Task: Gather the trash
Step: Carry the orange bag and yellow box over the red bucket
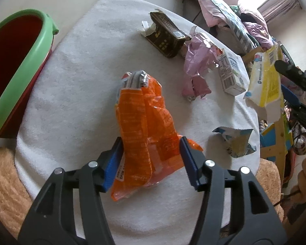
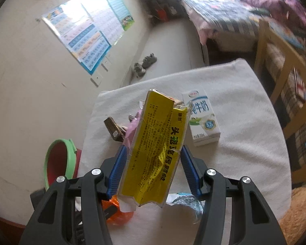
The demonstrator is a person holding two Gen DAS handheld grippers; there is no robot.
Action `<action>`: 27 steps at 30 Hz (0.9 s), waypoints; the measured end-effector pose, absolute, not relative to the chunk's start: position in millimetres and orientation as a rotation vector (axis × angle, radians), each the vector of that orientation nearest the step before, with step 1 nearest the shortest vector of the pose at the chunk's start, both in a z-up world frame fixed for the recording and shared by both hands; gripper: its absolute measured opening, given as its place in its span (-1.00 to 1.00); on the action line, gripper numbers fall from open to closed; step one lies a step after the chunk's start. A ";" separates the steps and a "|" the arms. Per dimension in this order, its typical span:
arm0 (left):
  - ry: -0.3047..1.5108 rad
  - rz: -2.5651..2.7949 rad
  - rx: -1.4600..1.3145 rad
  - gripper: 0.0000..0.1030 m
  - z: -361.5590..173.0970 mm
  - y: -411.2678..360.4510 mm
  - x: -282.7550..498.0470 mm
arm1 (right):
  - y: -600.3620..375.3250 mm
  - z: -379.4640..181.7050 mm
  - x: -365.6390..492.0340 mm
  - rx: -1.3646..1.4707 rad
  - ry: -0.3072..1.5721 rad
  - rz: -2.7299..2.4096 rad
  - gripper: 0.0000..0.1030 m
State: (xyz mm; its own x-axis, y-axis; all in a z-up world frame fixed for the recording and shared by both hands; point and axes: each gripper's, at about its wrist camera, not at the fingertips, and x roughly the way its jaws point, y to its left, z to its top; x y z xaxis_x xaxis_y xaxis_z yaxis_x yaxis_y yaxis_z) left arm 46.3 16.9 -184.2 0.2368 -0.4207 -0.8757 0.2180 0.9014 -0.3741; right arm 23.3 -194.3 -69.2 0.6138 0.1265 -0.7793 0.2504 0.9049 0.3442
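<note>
Orange wrapper (image 1: pixel 146 126) sits between the blue pads of our left gripper (image 1: pixel 151 161) in the left wrist view: the jaws stand wide, the left pad touching the wrapper's edge and the right one just beside it, so we cannot tell whether it is gripped. It rests on the white towel (image 1: pixel 75 77) covering the table, near the towel's near edge. Farther back we count one dark box (image 1: pixel 165 36), one pink wrapper (image 1: pixel 195 65) and one milk carton (image 1: pixel 230 75), with one blue-and-yellow packet (image 1: pixel 234 140) by the right edge. One green-rimmed red bin (image 1: pixel 14 67) stands past the left edge.

From the right wrist view, our right gripper (image 2: pixel 153 169) is clamped on one torn yellow box (image 2: pixel 155 149), lifted above the towel. Behind it the milk carton (image 2: pixel 202 116) lies flat, and the bin (image 2: pixel 59 163) shows at lower left.
</note>
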 end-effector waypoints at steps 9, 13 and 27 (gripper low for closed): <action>1.225 -0.438 -0.163 -0.44 -175.0 17.6 46.5 | -184.5 -64.3 21.8 0.420 0.904 -0.052 0.03; 1.182 -0.418 -0.161 -0.47 -163.7 23.7 47.6 | -184.6 -63.3 21.1 0.425 0.905 -0.055 0.03; 1.016 -0.308 -0.185 -0.47 -114.6 60.4 58.4 | -152.6 -45.2 16.9 0.301 0.860 -0.013 0.03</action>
